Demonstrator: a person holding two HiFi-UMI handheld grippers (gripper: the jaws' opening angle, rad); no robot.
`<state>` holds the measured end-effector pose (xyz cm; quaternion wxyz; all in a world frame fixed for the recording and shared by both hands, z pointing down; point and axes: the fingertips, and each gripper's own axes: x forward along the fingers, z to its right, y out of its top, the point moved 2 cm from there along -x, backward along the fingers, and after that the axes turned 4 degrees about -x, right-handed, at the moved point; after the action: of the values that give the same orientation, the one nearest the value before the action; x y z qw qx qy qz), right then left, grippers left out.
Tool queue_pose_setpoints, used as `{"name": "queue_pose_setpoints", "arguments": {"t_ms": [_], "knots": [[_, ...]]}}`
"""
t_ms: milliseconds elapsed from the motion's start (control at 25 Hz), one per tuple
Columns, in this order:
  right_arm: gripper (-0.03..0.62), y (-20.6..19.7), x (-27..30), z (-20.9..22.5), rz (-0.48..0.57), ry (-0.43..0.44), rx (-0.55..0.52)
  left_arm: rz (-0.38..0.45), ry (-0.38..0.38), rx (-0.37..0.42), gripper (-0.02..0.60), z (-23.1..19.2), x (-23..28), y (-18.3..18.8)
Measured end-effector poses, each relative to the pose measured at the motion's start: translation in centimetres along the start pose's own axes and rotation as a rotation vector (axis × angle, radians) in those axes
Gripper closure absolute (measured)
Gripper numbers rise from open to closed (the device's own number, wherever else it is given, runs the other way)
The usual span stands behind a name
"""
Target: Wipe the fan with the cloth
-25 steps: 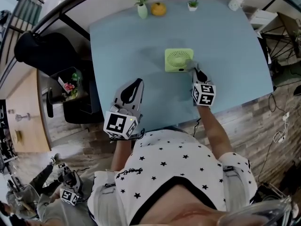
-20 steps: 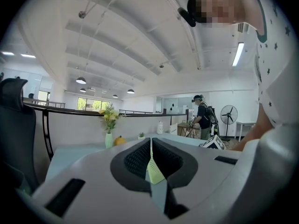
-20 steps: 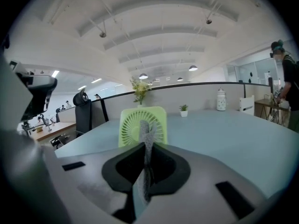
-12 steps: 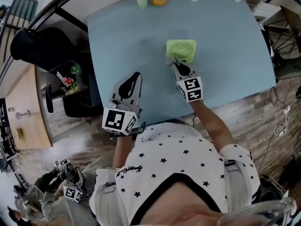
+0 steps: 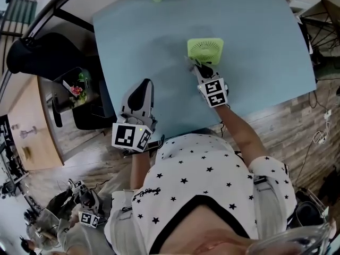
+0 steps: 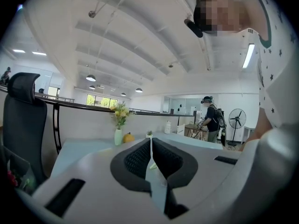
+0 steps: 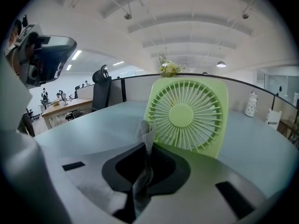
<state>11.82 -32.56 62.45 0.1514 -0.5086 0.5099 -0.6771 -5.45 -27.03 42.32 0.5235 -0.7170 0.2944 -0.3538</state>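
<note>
Green fan [image 7: 187,115] stands just beyond my right gripper [image 7: 147,149], jaws pinched on the grey cloth [image 7: 145,130]; my left gripper [image 6: 150,146], jaws together, holds nothing; a vase [image 6: 118,136] stands well beyond.

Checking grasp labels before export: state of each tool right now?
Left tool: closed, nothing between the jaws.
Right tool: closed on the cloth, right by the fan.
</note>
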Motion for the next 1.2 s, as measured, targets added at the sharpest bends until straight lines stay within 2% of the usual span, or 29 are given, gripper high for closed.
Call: {"name": "queue_pose_setpoints", "arguments": {"t_ms": [320, 640, 920, 1040, 1200], "knots": [[0.577, -0.9, -1.4, 2.2, -0.005, -0.045, 0.023, -0.024, -0.032, -0.006, 0.546, 0.7, 1.6, -0.5], [0.577, -3.5, -4.0, 6.2, -0.019, -0.147, 0.064, -0.031, -0.061, 0.016, 0.546, 2.2, 2.5, -0.4], [0.577, -5.1, -6.0, 9.3, -0.023, -0.233, 0.152, -0.03, -0.055, 0.034, 0.546, 2.7, 2.4, -0.3], [0.577, -5.1, -6.6, 9.3, -0.015, -0.23, 0.17, -0.031, -0.048, 0.038, 0.546, 2.6, 2.2, -0.3], [0.576, -3.1, -7.7, 8.5, 0.044, -0.172, 0.177, -0.022, -0.033, 0.045, 0.546, 2.6, 2.1, -0.2]]}}
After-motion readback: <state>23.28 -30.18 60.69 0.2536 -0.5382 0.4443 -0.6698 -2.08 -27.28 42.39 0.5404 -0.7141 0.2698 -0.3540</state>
